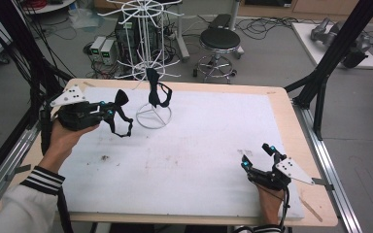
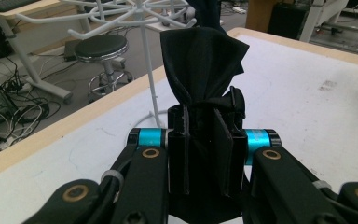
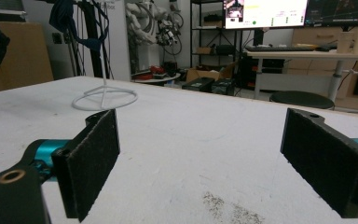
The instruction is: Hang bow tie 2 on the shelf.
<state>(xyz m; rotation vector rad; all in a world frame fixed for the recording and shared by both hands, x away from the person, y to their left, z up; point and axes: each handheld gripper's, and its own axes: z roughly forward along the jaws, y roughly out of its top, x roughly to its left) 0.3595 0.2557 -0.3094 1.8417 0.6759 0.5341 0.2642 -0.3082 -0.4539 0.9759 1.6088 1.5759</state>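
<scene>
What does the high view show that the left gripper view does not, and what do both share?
High view alone: the right gripper resting open on the table, both of the person's hands, the strap loop hanging below the held bow tie, and a second bow tie on the white rack.

Left gripper view alone: the black pads pinched shut on the bow tie's middle.

Both: the left gripper, its bow tie, the rack, the stool.

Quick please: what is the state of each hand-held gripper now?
Left hand-held gripper: closed on the black bow tie.
Right hand-held gripper: open, holding nothing.
</scene>
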